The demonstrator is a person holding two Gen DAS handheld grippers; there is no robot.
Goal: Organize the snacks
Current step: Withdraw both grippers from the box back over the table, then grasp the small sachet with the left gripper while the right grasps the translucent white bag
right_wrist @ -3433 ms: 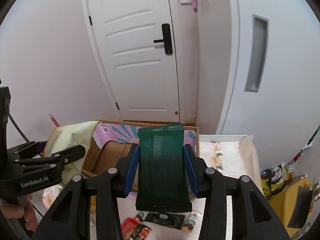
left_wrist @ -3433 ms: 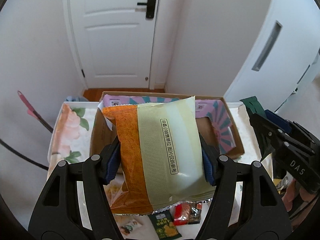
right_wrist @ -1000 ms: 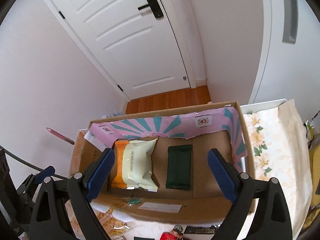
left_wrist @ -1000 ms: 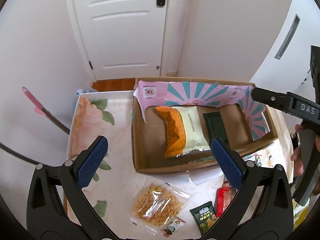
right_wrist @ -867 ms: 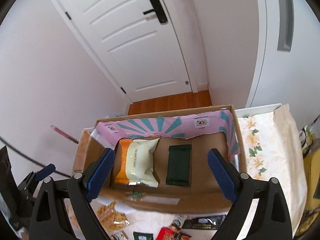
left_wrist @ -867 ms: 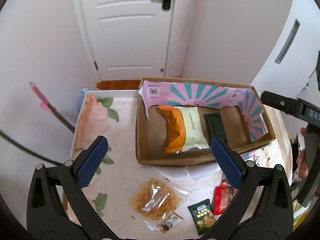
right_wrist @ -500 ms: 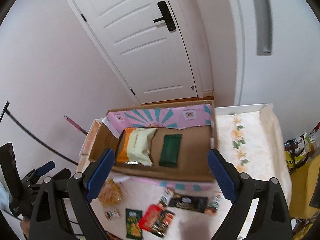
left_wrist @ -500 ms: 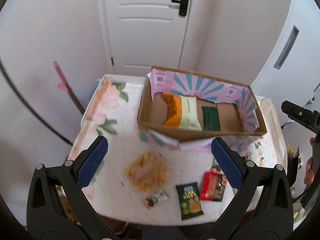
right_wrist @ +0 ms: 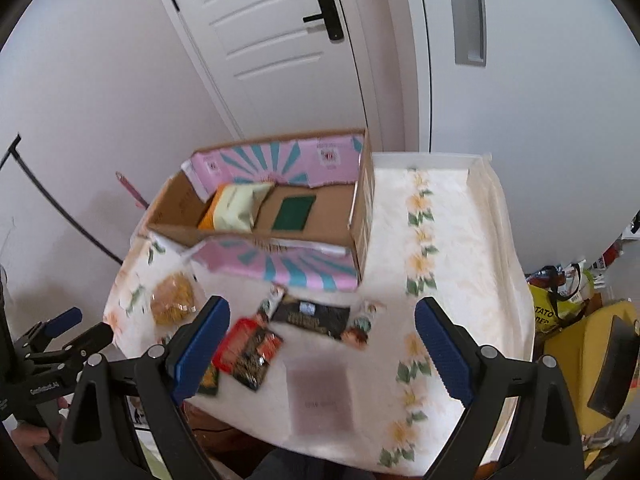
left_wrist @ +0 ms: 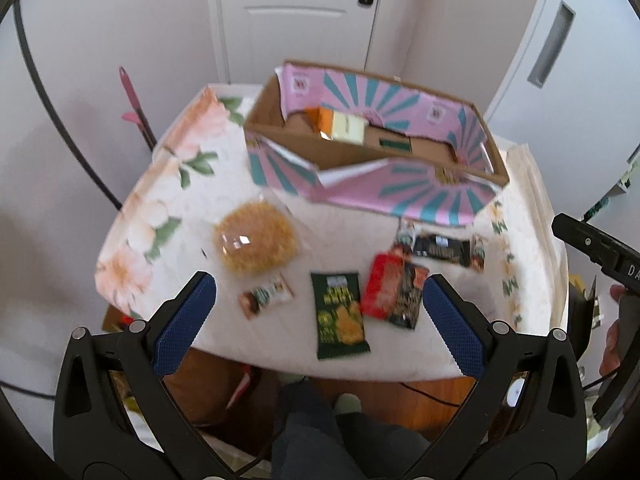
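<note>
A cardboard box [left_wrist: 304,148] with pink and teal flaps stands at the table's far side and holds an orange and cream bag [left_wrist: 338,125] and a dark green packet [right_wrist: 294,213]. Loose snacks lie in front of it: a clear bag of yellow snacks [left_wrist: 254,238], a small brown bar [left_wrist: 266,295], a green chip bag [left_wrist: 339,316], a red and black packet [left_wrist: 394,290] and a long black packet [left_wrist: 440,246]. My left gripper [left_wrist: 318,320] is open and empty, high above the table's near edge. My right gripper [right_wrist: 320,340] is open and empty above the loose snacks.
The table has a floral cloth [right_wrist: 436,248] and a pale flat sheet [right_wrist: 322,398] near its front edge. A white door [left_wrist: 296,12] and walls stand behind. A yellow seat and bags [right_wrist: 580,320] are at the right. The person's legs [left_wrist: 320,432] show below.
Both grippers let go of their packets into the box, opened wide, then pulled back and up from the box. The loose snacks on the table have come into view.
</note>
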